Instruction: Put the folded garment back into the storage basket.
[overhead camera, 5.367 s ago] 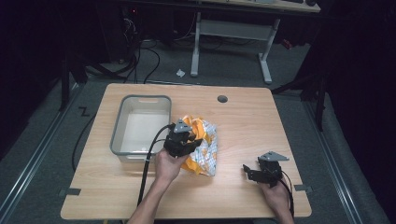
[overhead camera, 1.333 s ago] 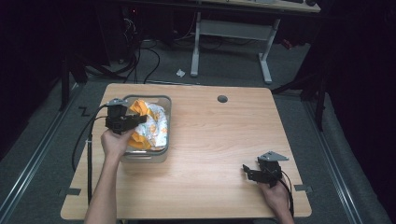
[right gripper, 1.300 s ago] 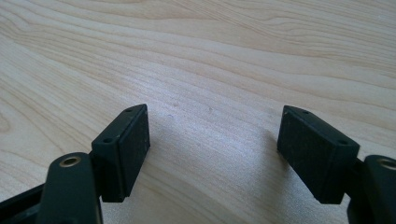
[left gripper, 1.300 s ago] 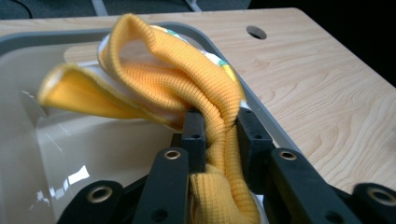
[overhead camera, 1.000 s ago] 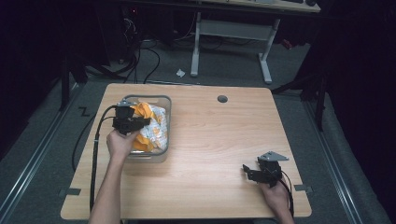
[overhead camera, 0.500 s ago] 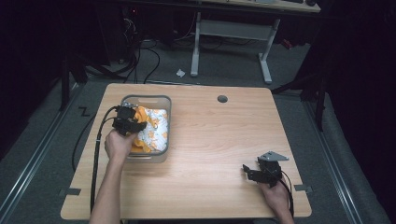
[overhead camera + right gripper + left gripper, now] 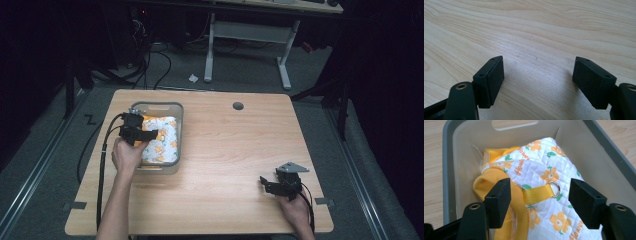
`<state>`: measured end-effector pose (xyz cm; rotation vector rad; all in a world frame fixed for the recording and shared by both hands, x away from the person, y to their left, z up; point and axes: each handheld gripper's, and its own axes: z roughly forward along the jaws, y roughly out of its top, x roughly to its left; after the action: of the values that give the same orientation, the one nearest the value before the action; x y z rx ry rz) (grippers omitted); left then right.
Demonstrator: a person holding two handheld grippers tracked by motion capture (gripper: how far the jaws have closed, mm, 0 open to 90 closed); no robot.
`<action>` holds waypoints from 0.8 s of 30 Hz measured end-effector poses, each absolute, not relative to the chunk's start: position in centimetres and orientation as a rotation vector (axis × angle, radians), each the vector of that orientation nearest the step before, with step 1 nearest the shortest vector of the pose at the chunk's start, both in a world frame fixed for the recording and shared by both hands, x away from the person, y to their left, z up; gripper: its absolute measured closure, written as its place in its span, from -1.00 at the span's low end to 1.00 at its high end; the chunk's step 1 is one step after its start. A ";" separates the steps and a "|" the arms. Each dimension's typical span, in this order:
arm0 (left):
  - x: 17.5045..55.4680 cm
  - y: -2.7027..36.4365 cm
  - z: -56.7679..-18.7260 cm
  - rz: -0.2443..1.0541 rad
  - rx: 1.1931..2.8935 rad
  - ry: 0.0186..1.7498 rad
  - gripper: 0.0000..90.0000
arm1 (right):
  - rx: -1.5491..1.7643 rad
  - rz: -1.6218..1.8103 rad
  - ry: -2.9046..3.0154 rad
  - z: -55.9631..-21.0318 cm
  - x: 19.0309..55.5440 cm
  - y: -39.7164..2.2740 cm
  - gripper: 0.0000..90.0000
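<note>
Quilted white garment (image 7: 544, 182) with orange flower print and yellow ribbed trim lies bunched inside the grey bin (image 7: 177, 130), which sits at the left side of the tabletop (image 7: 235, 150). A yellow strap with a metal ring (image 7: 554, 188) lies across the top of the fabric.

Left tongs (image 7: 540, 200) hover just over the garment at the bin's near end. Their jaws have just been opening and now stand apart; the cloth and strap lie between them, pads not pressing on the fabric as far as the left gripper view shows.

Right tongs (image 7: 280, 185) rest low on the near right of the tabletop, well apart from the bin, jaws spread wide over bare wood.
</note>
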<state>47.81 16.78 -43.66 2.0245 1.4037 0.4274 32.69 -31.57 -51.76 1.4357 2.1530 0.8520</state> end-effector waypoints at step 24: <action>43.3 14.0 -40.6 0.475 1.922 1.201 -0.29 | 1.434 0.852 2.155 -51.8 32.7 -31.6 -0.44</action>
<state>43.26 14.00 -40.57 1.9217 1.2008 0.4755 32.69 -31.59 -51.76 1.4337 2.1550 0.8518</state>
